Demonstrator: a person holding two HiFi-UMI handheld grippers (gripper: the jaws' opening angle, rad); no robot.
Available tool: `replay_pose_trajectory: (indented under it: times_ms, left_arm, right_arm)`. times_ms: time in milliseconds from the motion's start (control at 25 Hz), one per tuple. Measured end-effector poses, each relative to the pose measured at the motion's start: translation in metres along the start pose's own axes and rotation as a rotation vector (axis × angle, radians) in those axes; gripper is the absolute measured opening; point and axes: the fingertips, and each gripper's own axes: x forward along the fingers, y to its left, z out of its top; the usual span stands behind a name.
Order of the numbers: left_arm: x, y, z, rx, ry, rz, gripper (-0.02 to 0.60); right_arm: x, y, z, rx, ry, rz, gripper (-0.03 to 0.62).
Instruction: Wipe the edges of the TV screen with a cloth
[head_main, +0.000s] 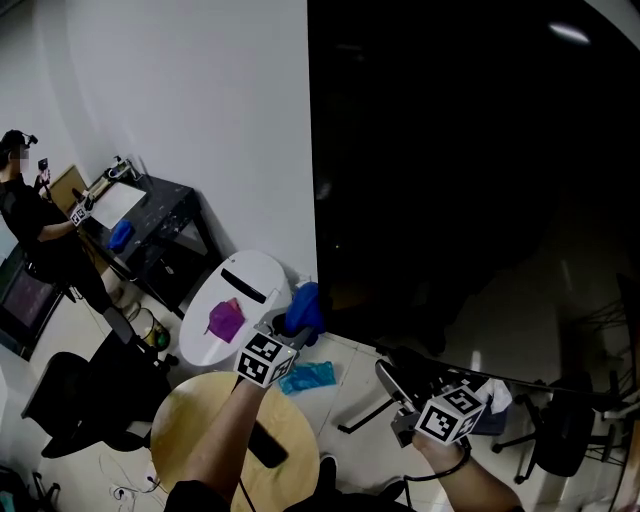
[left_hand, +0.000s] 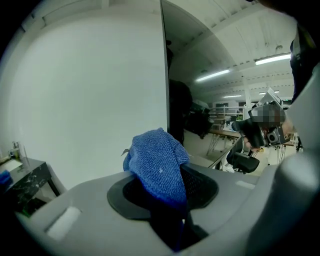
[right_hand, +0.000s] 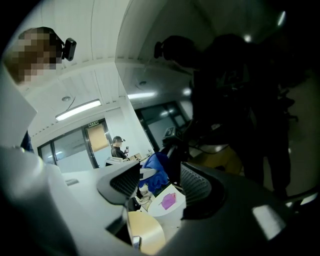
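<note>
Looking down in the head view, I find my left gripper (head_main: 293, 325) clamped on the blue cloth (head_main: 303, 308). The cloth sits at the lower left corner of the TV screen (head_main: 470, 170), where the dark glass meets the white wall (head_main: 190, 120). My right gripper (head_main: 388, 372) hangs lower, near the screen's bottom edge and apart from the cloth. On the pale floor (head_main: 350, 355) stand a round white table (head_main: 250, 275) bearing a purple cloth (head_main: 225, 320) and a round wooden table (head_main: 190, 420). A teal cloth (head_main: 308, 377) lies between them and the screen. A black desk (head_main: 165, 210) stands along the wall, with a person (head_main: 30, 215) at it.

Left gripper view: my 2 jaws are closed tight on the blue cloth (left_hand: 159, 162), whose bunched top rises in front of the screen's vertical edge (left_hand: 165, 75). The wall (left_hand: 90, 100) fills the left; the glass (left_hand: 225, 75) mirrors ceiling lights.

Right gripper view: my right gripper (right_hand: 160, 182) has its jaws apart with nothing held. Through the gap show the blue cloth (right_hand: 156, 167) and the white table (right_hand: 175, 192). The dark screen (right_hand: 240, 90) fills the right.
</note>
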Motion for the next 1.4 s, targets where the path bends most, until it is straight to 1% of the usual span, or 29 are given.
replay_pose_trajectory:
  times_ms: [320,480,680,880,960,1240,1400]
  left_arm:
    - [-0.021,0.003,0.051,0.065,-0.046,0.016,0.124]
    - [-0.030,0.005,0.080,0.110,-0.064,0.023,0.124]
    - [-0.042,0.007,0.113,0.154,-0.091,0.046,0.124]
    - [-0.049,0.010,0.137,0.163,-0.104,0.046,0.124]
    - [-0.053,0.010,0.151,0.187,-0.107,0.052,0.124]
    - [-0.071,0.015,0.205,0.253,-0.143,0.071,0.124]
    - [-0.087,0.016,0.239,0.294,-0.185,0.091,0.124]
  right_arm:
    - [-0.006,0.024,0.044,-0.068,-0.066,0.043,0.262]
    - [-0.010,0.038,0.068,-0.108,-0.098,0.065,0.262]
    - [-0.019,0.051,0.097,-0.145,-0.150,0.075,0.262]
    - [-0.026,0.061,0.125,-0.185,-0.196,0.086,0.258]
    - [-0.029,0.065,0.137,-0.202,-0.214,0.092,0.258]
    - [-0.040,0.082,0.172,-0.255,-0.269,0.120,0.253]
    - [-0.049,0.092,0.192,-0.293,-0.305,0.125,0.252]
